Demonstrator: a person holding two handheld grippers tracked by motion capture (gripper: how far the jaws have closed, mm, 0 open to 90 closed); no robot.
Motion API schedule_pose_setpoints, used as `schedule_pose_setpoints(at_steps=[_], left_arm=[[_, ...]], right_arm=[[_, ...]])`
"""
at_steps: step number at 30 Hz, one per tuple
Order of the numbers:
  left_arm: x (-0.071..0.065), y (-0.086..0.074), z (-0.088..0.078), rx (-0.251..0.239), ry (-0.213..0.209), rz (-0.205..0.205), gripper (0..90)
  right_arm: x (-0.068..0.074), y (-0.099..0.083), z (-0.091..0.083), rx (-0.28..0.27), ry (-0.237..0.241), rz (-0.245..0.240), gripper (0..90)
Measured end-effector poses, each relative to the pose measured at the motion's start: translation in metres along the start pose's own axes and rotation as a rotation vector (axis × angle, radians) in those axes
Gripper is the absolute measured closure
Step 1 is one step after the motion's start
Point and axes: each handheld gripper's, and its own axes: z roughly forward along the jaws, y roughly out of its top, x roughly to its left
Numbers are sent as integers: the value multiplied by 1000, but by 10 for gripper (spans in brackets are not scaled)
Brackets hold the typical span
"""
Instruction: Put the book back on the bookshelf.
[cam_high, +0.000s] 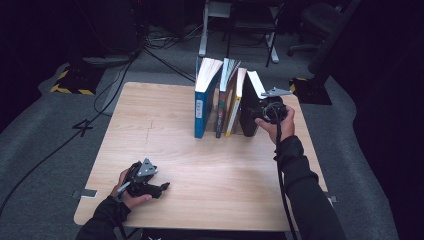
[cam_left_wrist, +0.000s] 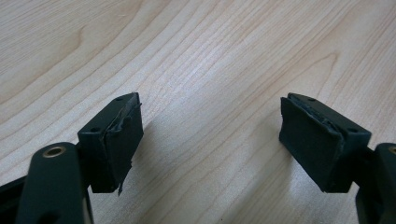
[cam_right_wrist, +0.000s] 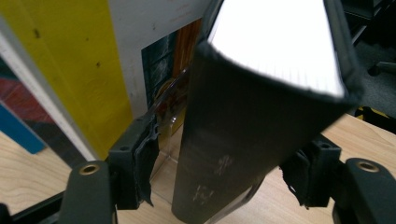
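At the two o'clock part of the worktop (cam_high: 165, 125), a row of books stands upright in a clear holder, and the black book (cam_high: 248, 116) is the last one at the right end of that row. Our right tool (cam_high: 261, 111) sits around its spine, low down. In the right gripper view the spine (cam_right_wrist: 219, 154) runs up between the jaws, but there is a visible gap at the left pad (cam_right_wrist: 144, 161), so we read this tool as released: the book is between the jaws, not pinched. The book leans a little toward the yellow book (cam_high: 234, 107) at its nine o'clock side.

The step, as we judge it, is letting go of the black book where it stands. To do that well we should keep the jaws spread until both pads are free of the cover, then draw the tool straight back toward six o'clock, along the line of the spine's face, without any sideways drift. A nudge toward nine o'clock could tip the row; a pull at three o'clock could drag the book out of the holder.

Our left tool (cam_high: 161, 188) rests near seven o'clock on the bare worktop, jaws spread wide and holding nothing. It should keep out of the way.
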Motion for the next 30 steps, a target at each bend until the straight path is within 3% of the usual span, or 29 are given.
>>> schedule_pose_setpoints(at_steps=[4, 19, 30], left_arm=[[0, 0, 0, 0, 0, 2, 213], [0, 0, 0, 0, 0, 0, 213], [0, 0, 0, 0, 0, -1, 213]], right_arm=[[-1, -4, -5, -8, 24, -1, 330], [4, -17, -23, 3, 37, -102, 302], [5, -27, -37, 2, 56, -149, 303]])
